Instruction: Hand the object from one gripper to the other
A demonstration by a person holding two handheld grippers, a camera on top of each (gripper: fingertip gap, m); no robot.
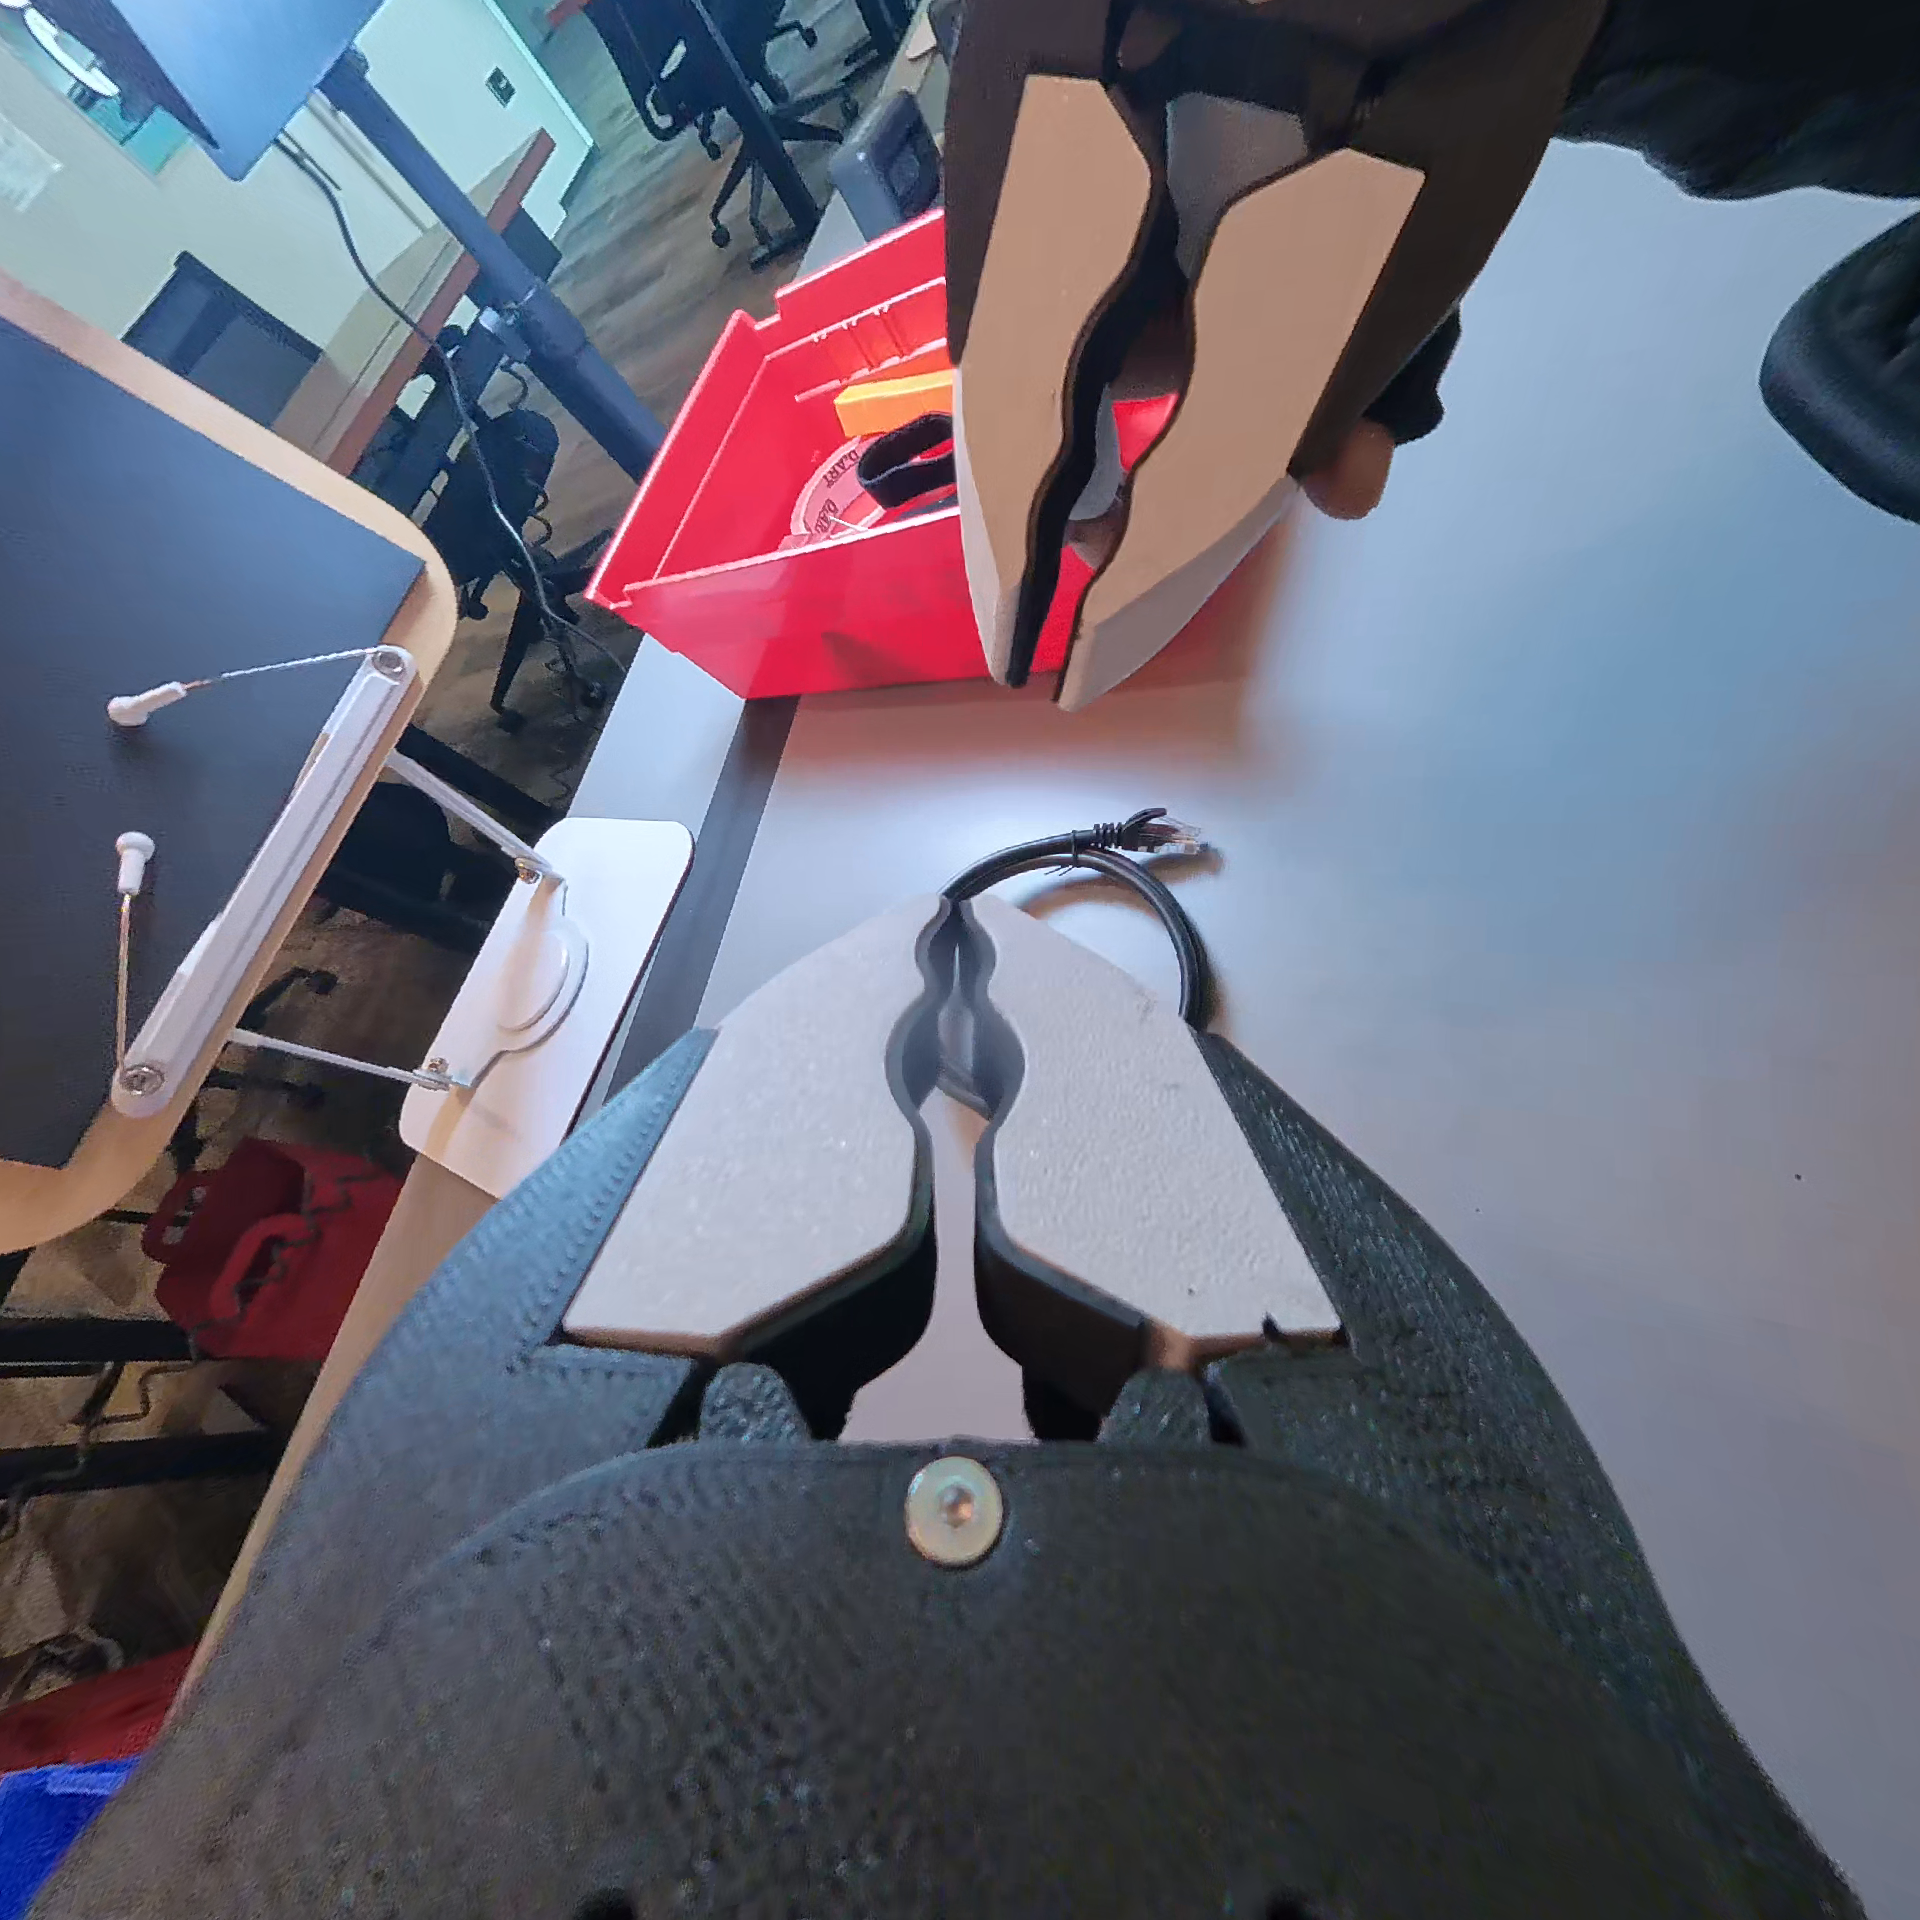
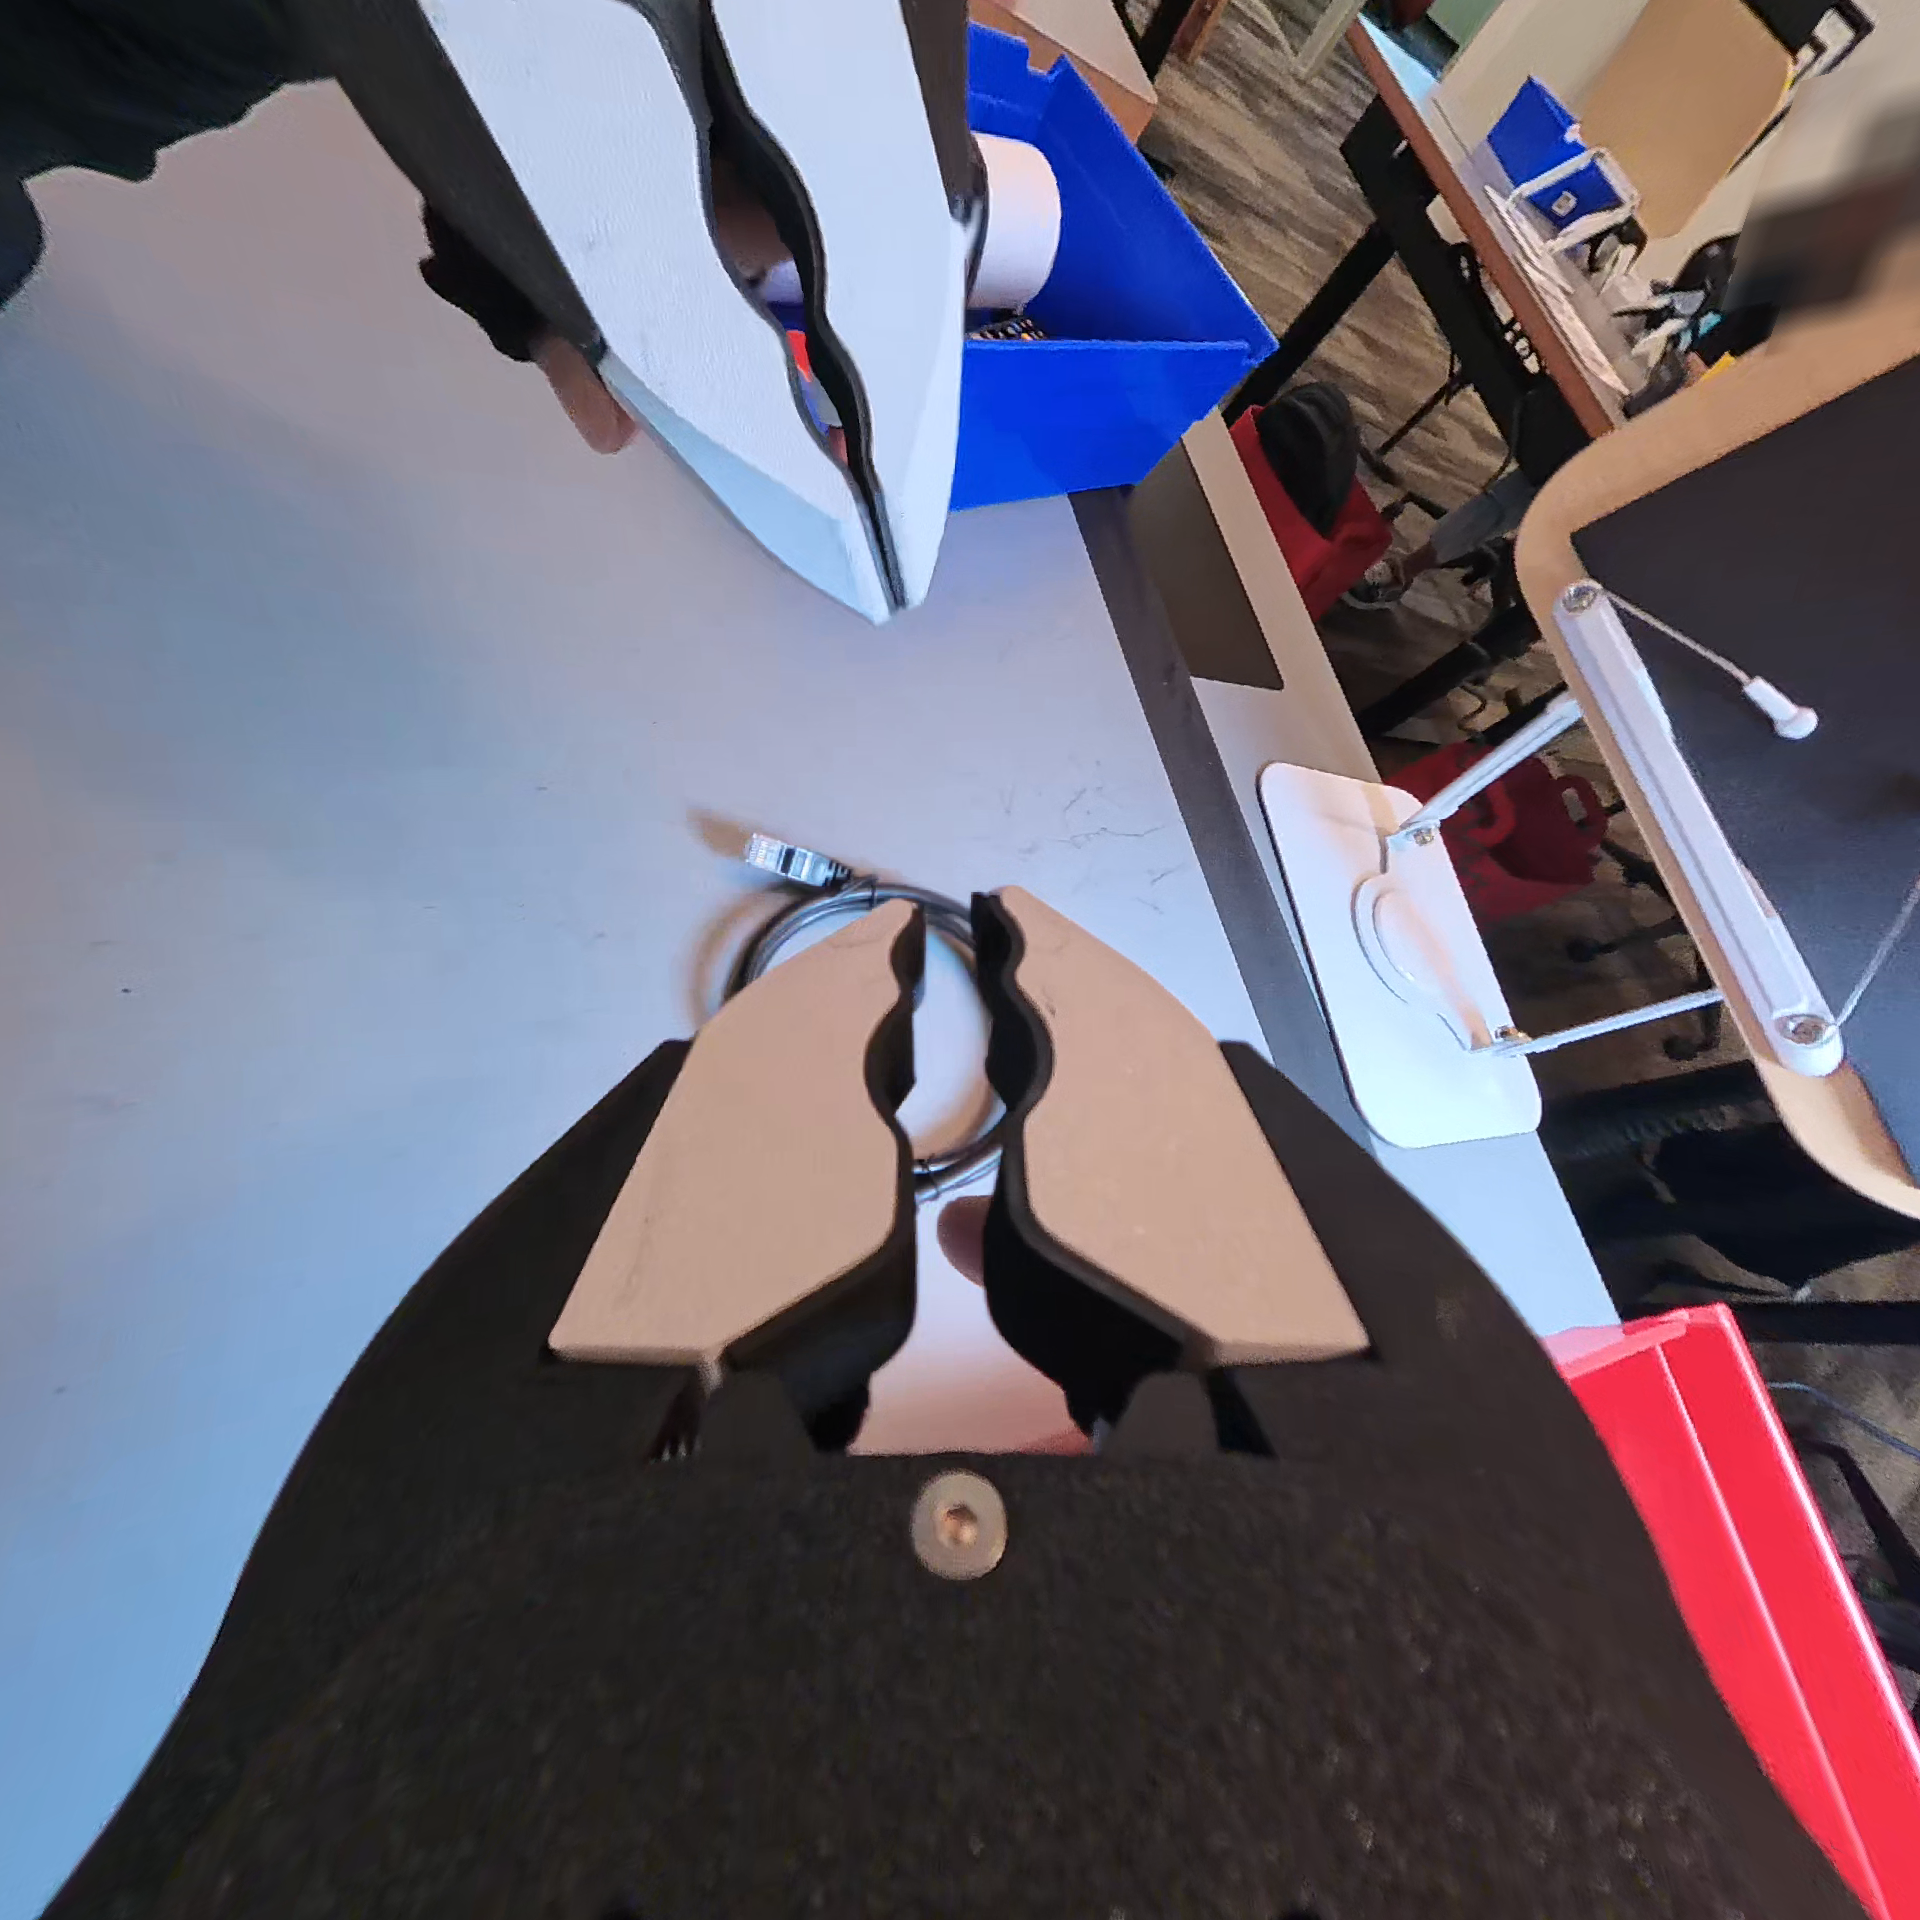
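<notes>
The left hand-held gripper (image 1: 954,920) fills the foreground of its own view, black body with pale fingers, its jaws closed so that the tips meet; nothing is clamped between them. The right hand-held gripper (image 2: 948,914) is built the same and is open only narrowly, a slim gap showing between its tips, and it too holds nothing. Each points down at the grey table (image 1: 1455,935), and each sees the other tilted downward across from it.

A red bin (image 1: 790,623) sits at the table's edge behind the right hand-held gripper, with an orange block (image 1: 894,400) and a few other small items inside. A blue bin (image 2: 1122,416) stands at the edge behind the left one, with a white roll (image 2: 1018,229) in it.

The cable (image 1: 1192,961), thin and black, lies coiled on the table beneath both sets of fingers, untouched as far as can be seen. Its clear plug (image 1: 1169,831) sticks out from the coil, flat on the table.
</notes>
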